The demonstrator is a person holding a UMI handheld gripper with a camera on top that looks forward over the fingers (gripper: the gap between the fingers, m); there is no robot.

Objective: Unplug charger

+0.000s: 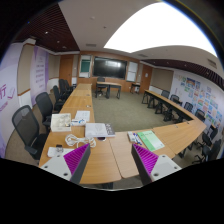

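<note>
My gripper (111, 160) is open and empty, held above the near end of a long wooden table (110, 150). Its two fingers, each with a magenta pad (75, 158), stand wide apart with bare tabletop between them. A white object with a cord, possibly the charger (98, 130), lies on the table just ahead of the left finger. I cannot make out a plug or socket.
White papers (62, 121) lie on the table ahead of the left finger, and a greenish booklet (148, 140) lies ahead of the right finger. Black office chairs (28, 128) line the left side, with more chairs on the right. Other tables stand beyond.
</note>
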